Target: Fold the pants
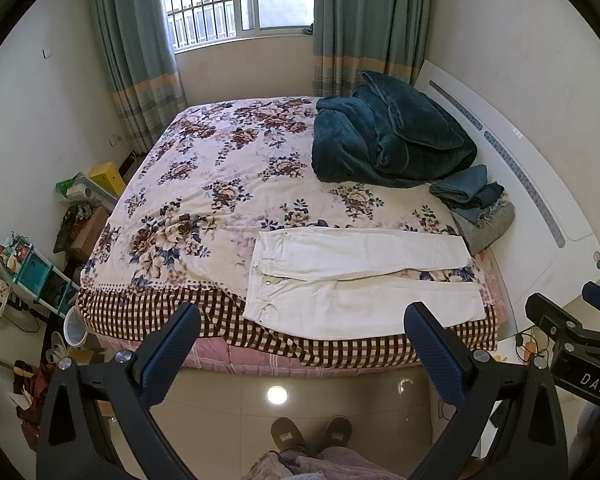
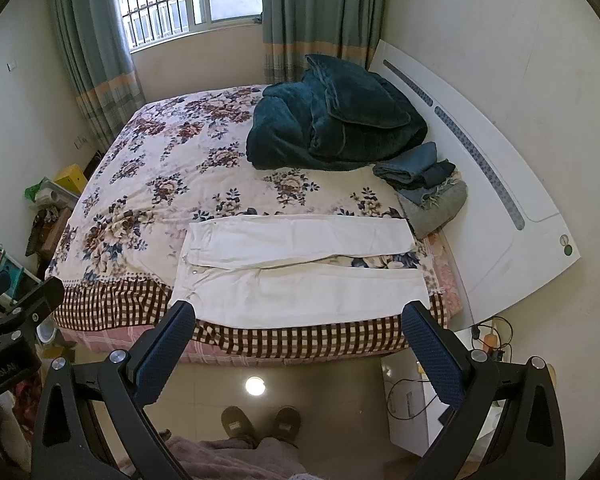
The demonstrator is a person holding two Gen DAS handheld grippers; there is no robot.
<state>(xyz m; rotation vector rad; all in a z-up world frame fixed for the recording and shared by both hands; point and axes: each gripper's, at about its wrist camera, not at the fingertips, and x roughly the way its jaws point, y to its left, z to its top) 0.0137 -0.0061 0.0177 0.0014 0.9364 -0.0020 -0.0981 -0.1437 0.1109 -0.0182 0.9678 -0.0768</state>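
Observation:
White pants [image 1: 360,276] lie flat and unfolded on the near edge of the bed [image 1: 220,176], waistband to the left, the two legs stretching right with a narrow gap between them. They also show in the right wrist view [image 2: 300,272]. My left gripper [image 1: 302,322] is open and empty, held above the floor in front of the bed, short of the pants. My right gripper [image 2: 298,322] is open and empty, also in front of the bed, just short of the pants' near edge. The right gripper's body shows at the right of the left wrist view [image 1: 572,336].
A crumpled teal blanket [image 1: 388,136] lies at the far right of the bed. A pile of folded blue and grey clothes [image 1: 476,204] sits beside the white headboard [image 1: 540,184]. Clutter and shelves [image 1: 32,272] stand on the left floor. My slippers [image 1: 308,434] are on the tiled floor.

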